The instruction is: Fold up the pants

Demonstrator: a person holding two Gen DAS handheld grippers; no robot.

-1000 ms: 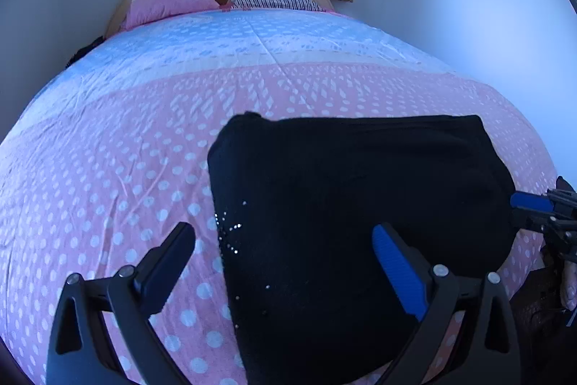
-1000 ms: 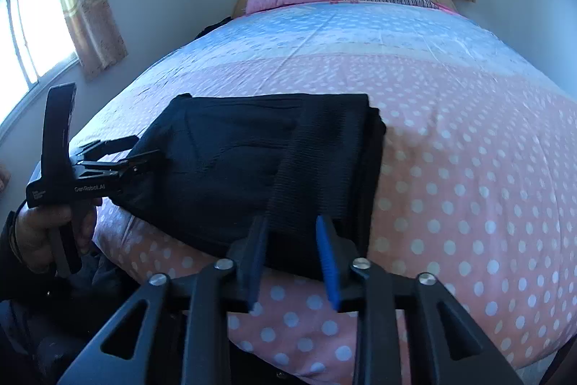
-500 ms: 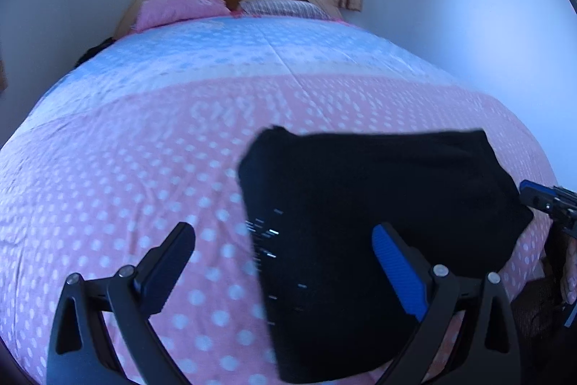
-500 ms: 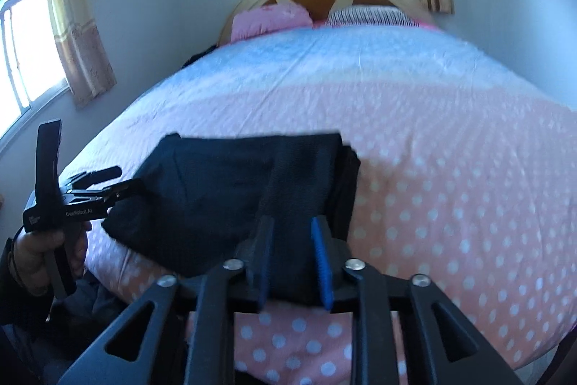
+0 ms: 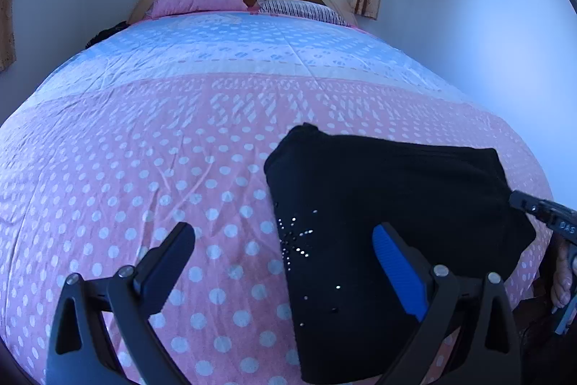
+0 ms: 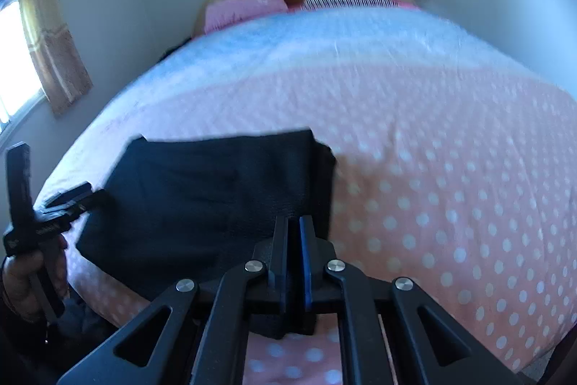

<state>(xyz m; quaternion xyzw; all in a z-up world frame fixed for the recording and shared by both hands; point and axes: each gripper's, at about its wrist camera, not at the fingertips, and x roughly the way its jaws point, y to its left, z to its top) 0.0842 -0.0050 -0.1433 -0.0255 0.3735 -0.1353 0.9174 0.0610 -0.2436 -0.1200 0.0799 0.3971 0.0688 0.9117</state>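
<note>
Your pants (image 5: 389,204) lie folded into a compact block on the bed (image 5: 144,168); little remains. Left tool (image 5: 285,258) spread apart, right tool (image 6: 294,240) closed, seemingly empty.

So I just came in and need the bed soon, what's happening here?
A person holding a gripper in each hand is folding black pants on the polka-dot bedspread. The pants lie in a compact folded bundle near the foot of the bed. The left gripper is wide open above the pants' edge, gripping nothing. The right gripper is shut at the near edge; whether it pinches fabric isn't clear.
</note>
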